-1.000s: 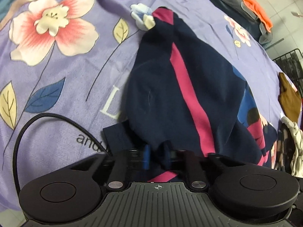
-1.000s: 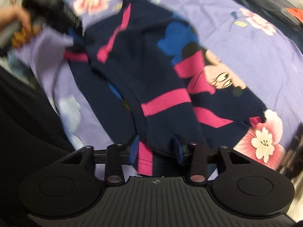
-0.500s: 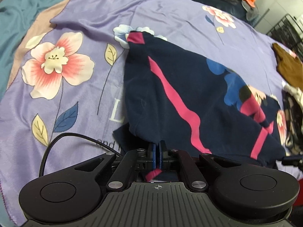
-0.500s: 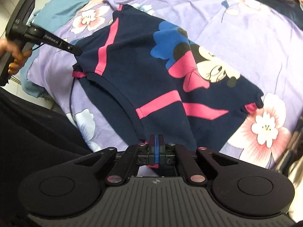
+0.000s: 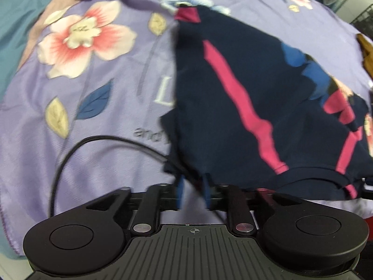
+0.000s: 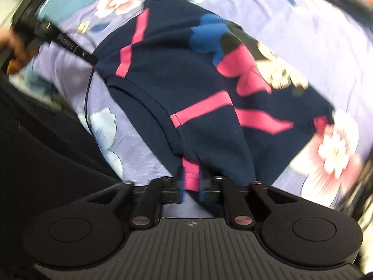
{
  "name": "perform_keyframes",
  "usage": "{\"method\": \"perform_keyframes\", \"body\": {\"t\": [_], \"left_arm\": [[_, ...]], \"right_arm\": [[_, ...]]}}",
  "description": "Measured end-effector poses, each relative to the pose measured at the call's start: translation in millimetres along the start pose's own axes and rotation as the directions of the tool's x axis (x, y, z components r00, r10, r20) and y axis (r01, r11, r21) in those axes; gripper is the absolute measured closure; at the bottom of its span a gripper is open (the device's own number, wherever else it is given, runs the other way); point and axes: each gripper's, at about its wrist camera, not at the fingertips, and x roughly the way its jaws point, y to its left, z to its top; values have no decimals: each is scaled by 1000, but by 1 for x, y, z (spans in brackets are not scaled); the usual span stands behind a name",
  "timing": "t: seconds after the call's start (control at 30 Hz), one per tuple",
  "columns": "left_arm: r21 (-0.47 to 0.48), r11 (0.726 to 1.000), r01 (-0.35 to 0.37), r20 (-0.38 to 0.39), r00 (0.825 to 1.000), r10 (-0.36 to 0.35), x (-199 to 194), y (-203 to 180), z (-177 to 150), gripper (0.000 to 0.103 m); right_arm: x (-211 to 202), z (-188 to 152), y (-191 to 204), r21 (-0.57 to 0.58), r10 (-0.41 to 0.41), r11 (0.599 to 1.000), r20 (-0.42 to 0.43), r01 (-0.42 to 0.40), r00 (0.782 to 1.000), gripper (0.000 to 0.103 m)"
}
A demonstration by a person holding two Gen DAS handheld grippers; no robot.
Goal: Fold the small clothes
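A lilac floral bedsheet (image 5: 98, 140) covers the bed. On it lies a navy child's top (image 6: 167, 74) with pink stripes and a cartoon mouse print, spread mostly flat. The left gripper (image 5: 193, 192) stands at one near corner, jaws opening, navy hem between the blue pads. The right gripper (image 6: 191, 187) is opening too, a pink cuff between its pads. A black cable (image 5: 70, 154) loops across the sheet.

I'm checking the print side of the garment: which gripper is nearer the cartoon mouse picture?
Right. The right gripper is at the hem just below the mouse print; the left gripper is at the far corner, across the shirt.
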Motion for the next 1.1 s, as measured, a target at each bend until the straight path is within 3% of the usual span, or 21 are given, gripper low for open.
{"method": "perform_keyframes", "body": {"t": [0.1,0.2,0.4,0.47,0.53,0.6,0.63,0.7,0.73,0.83,0.9,1.0,1.1], "left_arm": [[-13,1000,1,0,1000,-1,-8,11,-4,29],[42,998,43,71,996,-46,-23,8,-6,29],[174,981,85,115,988,-106,-26,-13,-6,29],[182,981,73,91,992,-91,-16,-21,-2,29],[182,981,74,54,995,-85,-5,-23,-1,29],[192,979,69,41,996,-78,0,-24,-2,29],[199,978,63,35,997,-71,2,-24,-2,29],[204,977,68,35,996,-77,-1,-21,-1,29],[202,977,75,40,996,-85,-4,-18,-1,29],[185,979,90,40,994,-99,-13,-7,-2,29],[185,979,87,28,995,-94,-14,-2,-3,29],[218,975,43,5,999,-45,-8,0,-6,29],[261,965,14,-31,999,-6,-1,0,-8,29]], "right_arm": [[5,1,8,-113,-20,993,4,21,1000,71],[7,3,14,-226,-31,974,1,31,1000,71],[-5,13,16,-282,14,959,47,0,999,71],[-3,15,20,-327,-27,944,50,42,998,68],[13,13,24,-409,-116,907,-9,103,993,68],[32,4,26,-499,-186,855,-43,140,982,75],[38,0,27,-526,-190,840,-50,136,980,98],[37,1,27,-519,-157,849,-74,96,985,97],[29,5,26,-483,-122,872,-64,77,990,97],[-3,17,16,-319,48,946,-39,-58,998,97],[-15,20,12,-258,109,959,-40,-116,993,97],[4,12,17,-295,30,953,-120,-65,992,97],[37,3,18,-264,-23,964,-199,-32,980,85]]}}
